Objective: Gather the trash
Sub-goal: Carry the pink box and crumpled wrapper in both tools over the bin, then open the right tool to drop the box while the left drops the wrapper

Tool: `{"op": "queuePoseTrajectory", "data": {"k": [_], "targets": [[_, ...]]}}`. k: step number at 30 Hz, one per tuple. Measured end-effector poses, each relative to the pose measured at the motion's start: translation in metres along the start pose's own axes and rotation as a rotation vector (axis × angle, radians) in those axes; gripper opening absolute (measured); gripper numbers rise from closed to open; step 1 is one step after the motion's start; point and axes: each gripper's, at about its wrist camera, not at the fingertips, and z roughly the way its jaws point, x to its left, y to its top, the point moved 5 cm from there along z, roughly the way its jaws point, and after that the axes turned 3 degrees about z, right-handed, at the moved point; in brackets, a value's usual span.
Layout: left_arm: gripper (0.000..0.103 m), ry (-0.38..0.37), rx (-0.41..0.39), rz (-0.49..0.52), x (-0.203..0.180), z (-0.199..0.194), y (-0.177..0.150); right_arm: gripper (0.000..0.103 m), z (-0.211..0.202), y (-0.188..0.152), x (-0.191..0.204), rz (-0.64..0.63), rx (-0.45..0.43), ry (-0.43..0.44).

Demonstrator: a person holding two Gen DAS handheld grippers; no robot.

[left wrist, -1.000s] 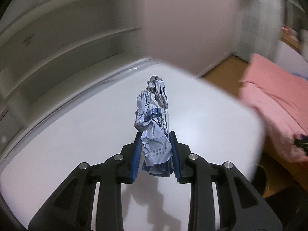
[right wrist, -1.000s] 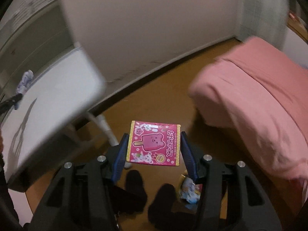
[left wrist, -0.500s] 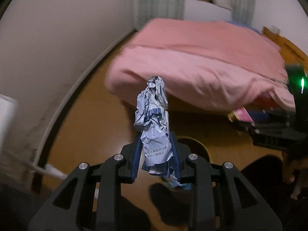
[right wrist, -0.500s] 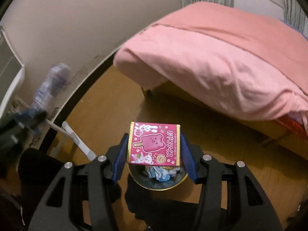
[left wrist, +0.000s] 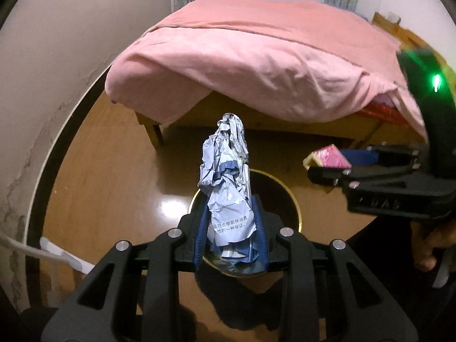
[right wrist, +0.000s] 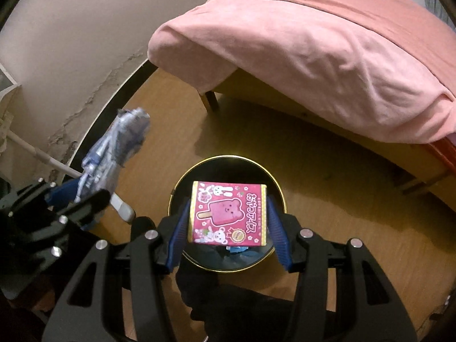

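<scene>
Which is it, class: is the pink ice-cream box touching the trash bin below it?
Apart. The right wrist view shows the pink box clamped in the right gripper, above the bin.

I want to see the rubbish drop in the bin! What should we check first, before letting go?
1. Left tongs grip the crumpled paper: ok.
2. Right tongs grip the pink ice-cream packet: ok.
3. Packet sits over the bin opening: ok.
4. Crumpled paper over the bin: its own camera puts it over the rim, the other camera shows it off to the side: cannot tell.
5. Room left in the bin: some rubbish inside, dark space around it: ok.
6. The two tongs are apart: ok.
</scene>
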Motion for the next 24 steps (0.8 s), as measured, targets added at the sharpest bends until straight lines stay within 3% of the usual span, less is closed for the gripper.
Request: {"op": "queuePoseTrajectory", "data": {"k": [16, 20, 24], "targets": [[0.029, 0.002, 0.016, -0.023, 0.007, 0.004, -0.002, 0.052, 0.006, 0.002, 0.012, -0.025, 0.011, -0.003], [0.029, 0.001, 0.022, -0.026, 0.006, 0.005, -0.002, 0.069, 0.005, 0.002, 0.011, -0.021, 0.0, -0.006], [0.029, -0.009, 0.026, -0.014, 0.002, 0.007, -0.002, 0.069, 0.005, 0.003, 0.008, -0.014, 0.001, -0.006]]}}
